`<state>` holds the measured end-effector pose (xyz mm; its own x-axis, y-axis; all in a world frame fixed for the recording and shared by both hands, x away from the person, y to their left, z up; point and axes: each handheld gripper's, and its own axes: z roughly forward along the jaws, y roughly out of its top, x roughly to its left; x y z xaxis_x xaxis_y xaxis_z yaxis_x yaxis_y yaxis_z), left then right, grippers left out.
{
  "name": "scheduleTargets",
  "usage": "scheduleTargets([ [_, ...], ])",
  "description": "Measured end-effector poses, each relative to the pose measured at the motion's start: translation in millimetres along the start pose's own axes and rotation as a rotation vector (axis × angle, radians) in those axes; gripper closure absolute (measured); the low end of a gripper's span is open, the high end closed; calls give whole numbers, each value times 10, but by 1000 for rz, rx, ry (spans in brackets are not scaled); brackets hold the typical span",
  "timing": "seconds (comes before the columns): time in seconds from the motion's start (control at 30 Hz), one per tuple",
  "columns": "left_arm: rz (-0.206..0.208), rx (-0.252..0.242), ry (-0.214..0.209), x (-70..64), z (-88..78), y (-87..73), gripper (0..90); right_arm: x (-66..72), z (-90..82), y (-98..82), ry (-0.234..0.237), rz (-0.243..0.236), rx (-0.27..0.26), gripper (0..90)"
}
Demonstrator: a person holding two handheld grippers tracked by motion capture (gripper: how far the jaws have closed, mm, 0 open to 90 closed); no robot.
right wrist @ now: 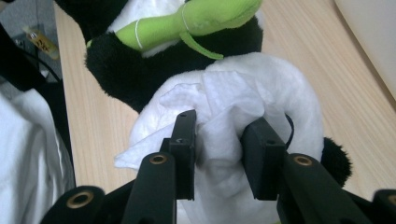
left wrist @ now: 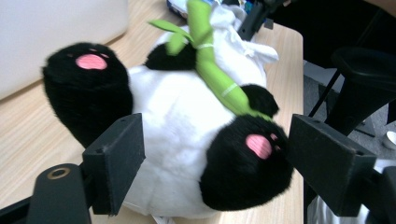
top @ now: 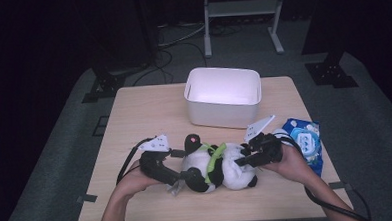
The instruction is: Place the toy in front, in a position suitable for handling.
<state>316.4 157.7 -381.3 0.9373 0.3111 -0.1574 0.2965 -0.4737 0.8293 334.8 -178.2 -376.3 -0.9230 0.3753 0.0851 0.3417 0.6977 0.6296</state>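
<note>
The table carries a white bin at its far edge and a plush panda near its front edge, bare wood left of both. The left gripper stands wide around the panda's leg; the right gripper pinches a white wipe against the panda's head. A blue packet lies at the right edge, its print too small to read.

Plush panda on its back; tissue against head

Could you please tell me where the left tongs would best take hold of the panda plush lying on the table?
Probably the black foot with the pink pad of the panda plush, approached end-on: it sticks out toward the left tongs, whose open jaws already straddle it.
</note>
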Motion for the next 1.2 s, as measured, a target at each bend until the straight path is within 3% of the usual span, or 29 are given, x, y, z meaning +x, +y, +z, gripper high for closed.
scheduleTargets([
  [0.17,-4,25,14,28,81,-44,167,84,-16,-33,-1,-34,7,696],
  [0.23,-19,32,9,39,142,-70,108,102,-24,-44,1,-27,1,709],
  [0.4,-11,49,-2,31,206,-95,123,138,-108,-12,10,-14,-27,778],
  [0.7,-3,72,0,-15,252,-98,159,313,-18,324,0,-103,-28,788],
  [0.83,-15,70,1,-4,256,-116,160,282,41,429,-6,-118,-24,788],
  [1.0,-16,70,-2,-6,262,-125,162,152,-39,353,-30,-79,-40,787],
  [1.13,-10,73,-2,-10,265,-125,162,31,-153,186,-69,-24,-33,785],
  [1.2,-12,71,-3,-9,265,-127,162,-17,-174,74,-64,7,-32,783],
])
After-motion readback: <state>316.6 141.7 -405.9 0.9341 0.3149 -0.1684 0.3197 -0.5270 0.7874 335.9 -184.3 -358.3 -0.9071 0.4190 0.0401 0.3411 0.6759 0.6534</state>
